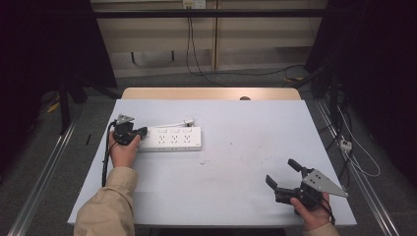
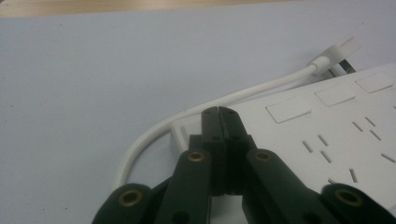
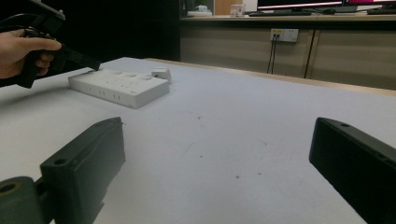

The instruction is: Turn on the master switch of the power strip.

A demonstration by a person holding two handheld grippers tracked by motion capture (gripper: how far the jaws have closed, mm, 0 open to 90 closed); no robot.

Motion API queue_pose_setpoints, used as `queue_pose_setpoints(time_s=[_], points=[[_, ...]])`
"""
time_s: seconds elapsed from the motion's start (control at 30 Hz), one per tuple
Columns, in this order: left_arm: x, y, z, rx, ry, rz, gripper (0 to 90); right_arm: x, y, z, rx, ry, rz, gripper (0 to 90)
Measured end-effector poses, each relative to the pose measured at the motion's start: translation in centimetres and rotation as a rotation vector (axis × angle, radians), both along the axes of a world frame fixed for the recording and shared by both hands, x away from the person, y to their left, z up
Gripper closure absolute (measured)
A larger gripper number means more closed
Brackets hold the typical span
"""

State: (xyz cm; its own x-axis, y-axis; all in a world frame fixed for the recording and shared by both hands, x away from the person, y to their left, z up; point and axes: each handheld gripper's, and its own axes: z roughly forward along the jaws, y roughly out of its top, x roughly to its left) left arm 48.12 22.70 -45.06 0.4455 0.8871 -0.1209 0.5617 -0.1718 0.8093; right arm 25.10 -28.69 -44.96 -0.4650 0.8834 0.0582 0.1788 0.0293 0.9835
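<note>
A white power strip (image 1: 169, 138) (image 2: 336, 135) (image 3: 119, 86) lies flat on the left part of the table, with its white cable (image 2: 187, 116) curving round its far side to a plug (image 1: 187, 121) (image 2: 334, 53) (image 3: 161, 73). My left gripper (image 1: 142, 132) (image 2: 218, 112) is shut with nothing between its jaws. Its tips sit over the strip's left end, and I cannot tell whether they touch it. My right gripper (image 1: 282, 173) (image 3: 219, 154) is open and empty near the table's front right, pointing left across the table toward the strip.
The table has a pale grey top (image 1: 246, 147) with a wooden strip (image 1: 211, 93) along its far edge. Cables (image 1: 354, 152) run over the floor at the right. A wall socket (image 3: 283, 34) sits on the cabinet beyond the table.
</note>
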Motion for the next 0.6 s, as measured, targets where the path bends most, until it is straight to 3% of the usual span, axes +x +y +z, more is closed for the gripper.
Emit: queue_pose_setpoints(time_s=[0.47, 0.6], points=[[-0.04, -0.33, 0.08, 0.034, 0.002, 0.002, 90.0, -0.03, -0.03, 0.02, 0.000, -0.001, 0.000, 3.1], [-0.06, -0.18, 0.07, 0.013, 0.008, 0.005, 90.0, -0.05, -0.03, 0.03, -0.001, -0.003, 0.000, 3.1]])
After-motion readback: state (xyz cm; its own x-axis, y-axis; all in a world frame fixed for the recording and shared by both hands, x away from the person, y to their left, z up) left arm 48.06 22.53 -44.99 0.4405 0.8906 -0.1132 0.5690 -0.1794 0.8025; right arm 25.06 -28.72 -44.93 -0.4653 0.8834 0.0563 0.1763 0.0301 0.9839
